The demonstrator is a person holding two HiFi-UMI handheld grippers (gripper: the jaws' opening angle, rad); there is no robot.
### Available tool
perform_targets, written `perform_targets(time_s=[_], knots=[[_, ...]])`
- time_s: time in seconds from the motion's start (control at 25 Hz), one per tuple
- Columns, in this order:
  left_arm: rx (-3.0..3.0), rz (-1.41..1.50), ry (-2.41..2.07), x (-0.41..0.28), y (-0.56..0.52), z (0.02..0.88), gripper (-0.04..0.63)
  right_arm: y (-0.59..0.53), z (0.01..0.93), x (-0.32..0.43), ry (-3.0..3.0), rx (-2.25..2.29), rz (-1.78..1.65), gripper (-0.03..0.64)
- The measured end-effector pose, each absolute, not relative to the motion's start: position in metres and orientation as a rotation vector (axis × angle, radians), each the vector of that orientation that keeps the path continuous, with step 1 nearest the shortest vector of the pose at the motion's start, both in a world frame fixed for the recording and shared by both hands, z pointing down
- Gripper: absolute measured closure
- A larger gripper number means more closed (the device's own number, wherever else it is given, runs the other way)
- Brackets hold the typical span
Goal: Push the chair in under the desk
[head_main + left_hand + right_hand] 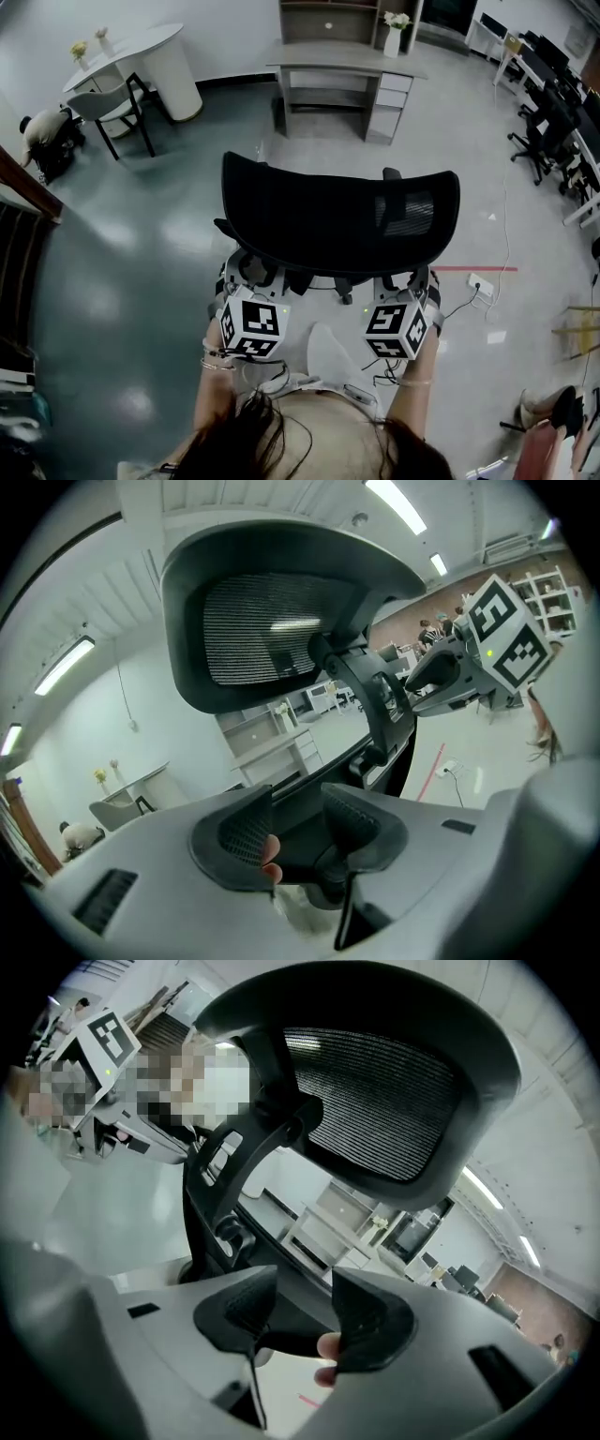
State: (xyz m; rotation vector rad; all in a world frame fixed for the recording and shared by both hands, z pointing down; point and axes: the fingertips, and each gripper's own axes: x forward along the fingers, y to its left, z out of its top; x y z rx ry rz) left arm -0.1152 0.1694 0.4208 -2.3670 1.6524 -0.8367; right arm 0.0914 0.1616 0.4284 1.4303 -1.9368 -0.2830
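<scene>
left gripper [298, 829] jaws stand apart, with a dark part of the chair [337, 220] frame between them and the pads not pressing on it. right gripper [302, 1314] jaws gape likewise behind the mesh back. chair stands on the glossy grey floor [131, 272], well apart from the grey desk [342, 66] by the far wall.
</scene>
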Motion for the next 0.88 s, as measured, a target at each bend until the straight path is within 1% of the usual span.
perform_targets(time_s=[0.48, 0.88], knots=[[-2.222, -1.068, 1.571, -0.119, 0.154, 0.441, 0.396, 0.152, 0.44, 0.088, -1.891, 1.355, -0.338, 0.399], [-2.201, -1.116, 1.531, -0.123, 0.143, 0.443, 0.383, 0.144, 0.445, 0.082, -1.88, 1.32, -0.341, 0.391]])
